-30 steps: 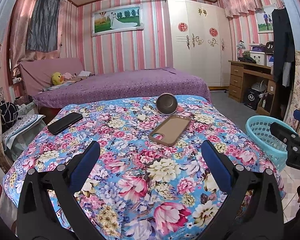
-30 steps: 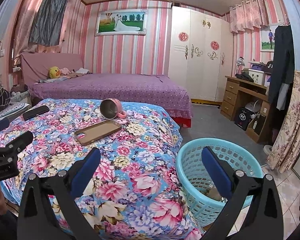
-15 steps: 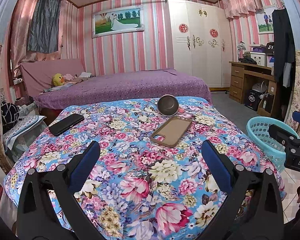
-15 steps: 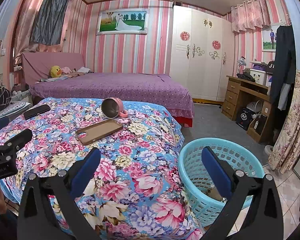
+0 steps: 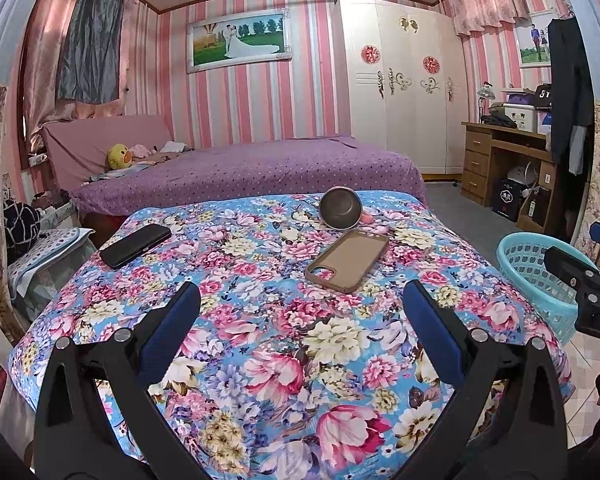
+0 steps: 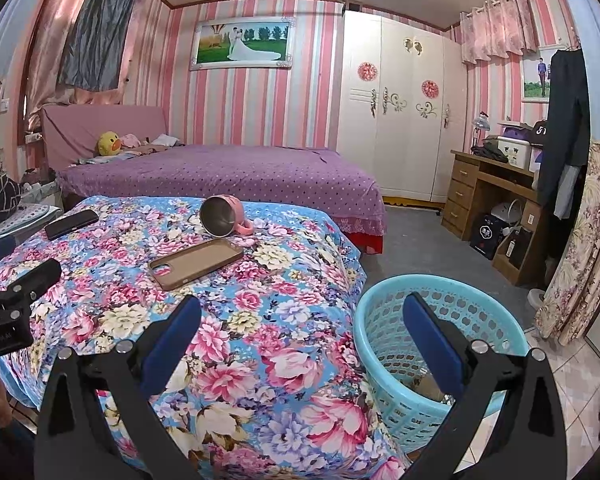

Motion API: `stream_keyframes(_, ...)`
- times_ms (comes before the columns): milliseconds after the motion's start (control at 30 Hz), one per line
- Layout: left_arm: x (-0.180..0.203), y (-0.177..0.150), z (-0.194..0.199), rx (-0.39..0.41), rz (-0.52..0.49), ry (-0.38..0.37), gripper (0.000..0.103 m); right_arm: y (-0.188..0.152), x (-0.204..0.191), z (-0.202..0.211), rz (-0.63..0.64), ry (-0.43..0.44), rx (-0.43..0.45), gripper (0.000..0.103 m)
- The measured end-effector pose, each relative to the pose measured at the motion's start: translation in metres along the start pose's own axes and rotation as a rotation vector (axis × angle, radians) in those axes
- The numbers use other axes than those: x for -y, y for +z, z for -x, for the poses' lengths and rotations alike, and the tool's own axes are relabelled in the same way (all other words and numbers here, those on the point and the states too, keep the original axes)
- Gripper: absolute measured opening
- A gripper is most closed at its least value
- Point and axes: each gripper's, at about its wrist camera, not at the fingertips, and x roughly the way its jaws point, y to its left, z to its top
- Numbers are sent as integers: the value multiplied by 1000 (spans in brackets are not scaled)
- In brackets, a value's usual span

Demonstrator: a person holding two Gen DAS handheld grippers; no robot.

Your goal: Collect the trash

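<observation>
Both grippers hover with jaws wide apart and nothing between them. The left gripper (image 5: 300,320) hangs over the near edge of the flowered desk (image 5: 260,344). The right gripper (image 6: 302,322) sits at the desk's right edge, one finger over the blue basket (image 6: 496,312) on the floor, with some trash at its bottom. On the desk lie a tipped pink cup (image 6: 222,220), a brown phone case (image 5: 348,260) just near of it, and a black phone (image 5: 136,245) far left.
</observation>
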Motion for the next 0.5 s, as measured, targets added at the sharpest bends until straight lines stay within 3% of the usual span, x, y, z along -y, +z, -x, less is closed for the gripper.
stream_keyframes(500, -3, -1, -1, -4, 10, 3, 98, 0, 1, 1, 0, -1, -1, 99)
